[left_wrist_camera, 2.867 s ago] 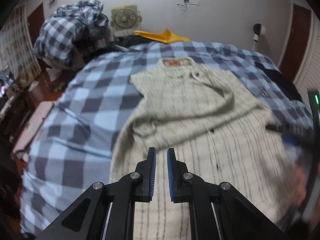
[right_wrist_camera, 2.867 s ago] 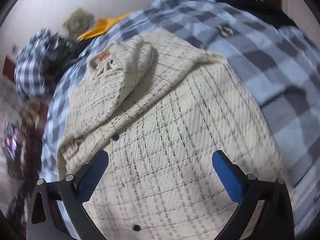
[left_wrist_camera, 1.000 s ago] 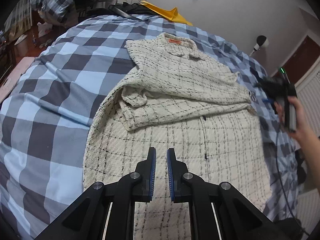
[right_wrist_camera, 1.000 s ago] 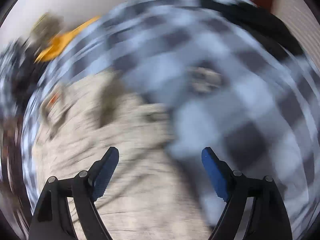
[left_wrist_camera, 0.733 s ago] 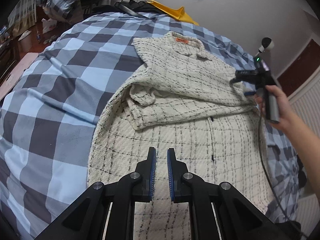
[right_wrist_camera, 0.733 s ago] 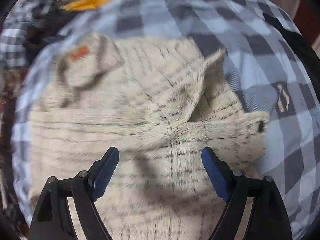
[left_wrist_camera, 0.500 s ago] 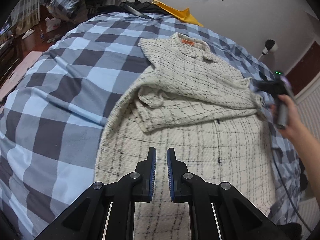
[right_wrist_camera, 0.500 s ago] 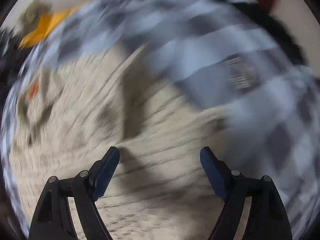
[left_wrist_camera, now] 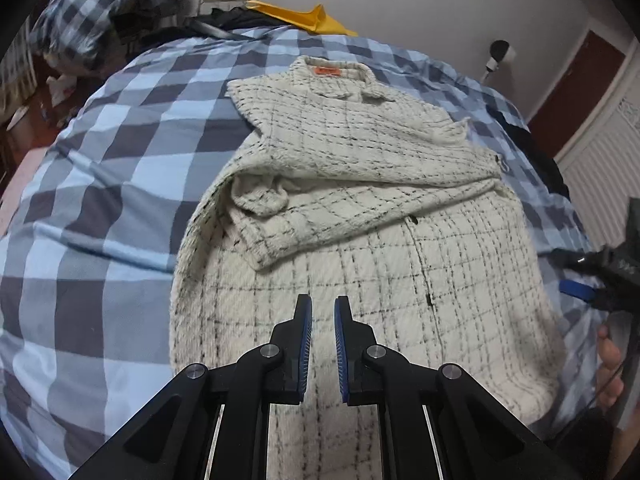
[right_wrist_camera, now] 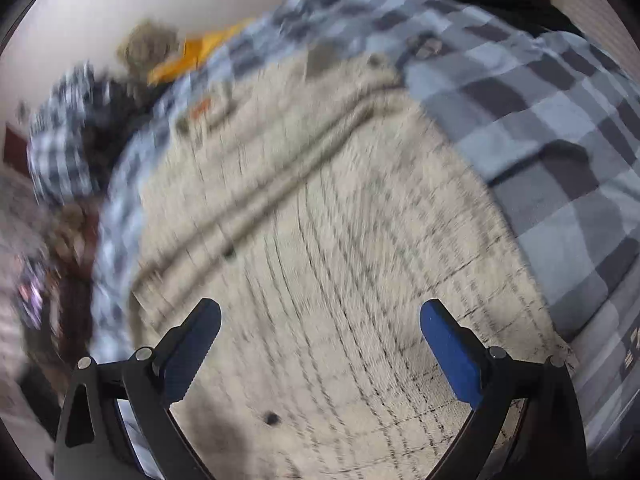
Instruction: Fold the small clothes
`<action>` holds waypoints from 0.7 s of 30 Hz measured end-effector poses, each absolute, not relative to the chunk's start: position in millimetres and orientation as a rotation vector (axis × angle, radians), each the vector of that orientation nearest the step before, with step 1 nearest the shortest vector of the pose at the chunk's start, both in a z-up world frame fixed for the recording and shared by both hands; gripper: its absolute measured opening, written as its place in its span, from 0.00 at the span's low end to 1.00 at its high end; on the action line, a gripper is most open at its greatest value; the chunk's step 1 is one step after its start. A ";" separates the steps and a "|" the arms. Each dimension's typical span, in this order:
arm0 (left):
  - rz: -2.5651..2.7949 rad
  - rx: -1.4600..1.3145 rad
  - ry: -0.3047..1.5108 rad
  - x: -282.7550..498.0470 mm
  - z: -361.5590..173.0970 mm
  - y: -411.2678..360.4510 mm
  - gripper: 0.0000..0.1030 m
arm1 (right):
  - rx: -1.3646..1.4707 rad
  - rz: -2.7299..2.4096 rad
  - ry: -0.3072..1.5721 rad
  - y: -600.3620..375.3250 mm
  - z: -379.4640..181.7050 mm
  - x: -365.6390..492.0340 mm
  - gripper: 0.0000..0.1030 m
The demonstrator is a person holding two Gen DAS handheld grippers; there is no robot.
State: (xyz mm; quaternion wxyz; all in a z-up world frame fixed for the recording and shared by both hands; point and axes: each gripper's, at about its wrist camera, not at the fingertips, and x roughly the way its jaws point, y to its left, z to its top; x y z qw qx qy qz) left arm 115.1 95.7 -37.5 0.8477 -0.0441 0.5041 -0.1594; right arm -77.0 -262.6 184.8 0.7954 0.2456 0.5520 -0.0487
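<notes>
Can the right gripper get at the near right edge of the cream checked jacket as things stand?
Probably yes: the right gripper hangs wide open over the cream checked jacket, with nothing between its jaws and that bare edge.

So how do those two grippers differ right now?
The left gripper has its fingers nearly together, with nothing between them; the right gripper has just spread its fingers wide, also with nothing between them. The left view is sharp, the right blurred. Both point down over the cream checked shirt.

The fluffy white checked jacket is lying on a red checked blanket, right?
Not quite. The jacket is fluffy, white and checked, but the blanket under it is blue and grey checked, not red. The left wrist view shows it clearly.
</notes>
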 end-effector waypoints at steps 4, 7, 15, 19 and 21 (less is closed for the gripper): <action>-0.281 0.055 1.018 119.8 -36.4 84.7 0.09 | 0.469 -0.069 1.221 -247.3 169.5 -46.9 0.95; -0.295 0.104 0.985 122.1 -37.0 84.8 0.09 | 0.483 -0.033 1.190 -238.9 173.9 -32.0 0.95; -0.228 0.199 0.954 168.6 -22.9 85.3 0.09 | 0.482 0.035 1.132 -227.5 187.2 -35.5 0.95; -0.171 0.186 0.858 189.4 5.9 89.6 0.10 | 0.529 0.037 1.138 -236.7 186.6 -40.7 0.95; -0.203 0.143 0.906 202.9 5.8 90.6 0.10 | 0.541 0.035 1.140 -240.4 187.0 -43.7 0.95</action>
